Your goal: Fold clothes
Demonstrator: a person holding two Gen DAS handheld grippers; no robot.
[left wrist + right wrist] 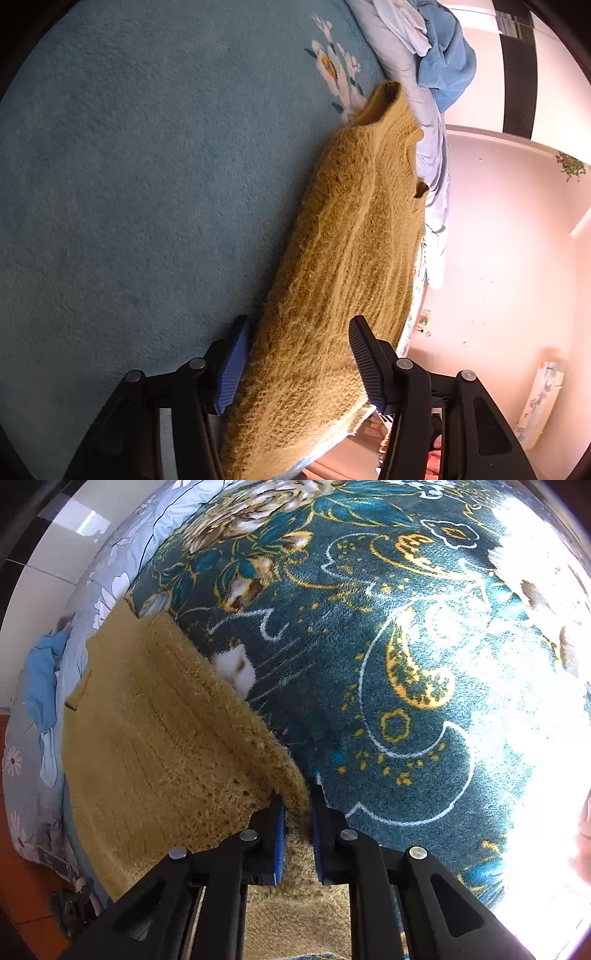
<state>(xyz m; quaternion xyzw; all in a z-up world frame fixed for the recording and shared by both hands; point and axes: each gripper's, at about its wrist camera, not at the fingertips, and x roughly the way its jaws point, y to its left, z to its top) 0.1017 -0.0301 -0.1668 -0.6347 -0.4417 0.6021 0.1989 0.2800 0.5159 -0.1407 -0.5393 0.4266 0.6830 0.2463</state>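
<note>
Teal flowered blanket (pixel 388 672) covers the bed, washed out by glare at the right. On it lies a mustard sweater (pixel 351 258), its near hem cut off. Left gripper (pixel 299 363) stands open around it; right gripper (pixel 298 812) pinches its edge.

Blanket (pixel 129 166) bare beside sweater (pixel 343 258); bedding pile (pixel 436 51) blocks far edge.
</note>
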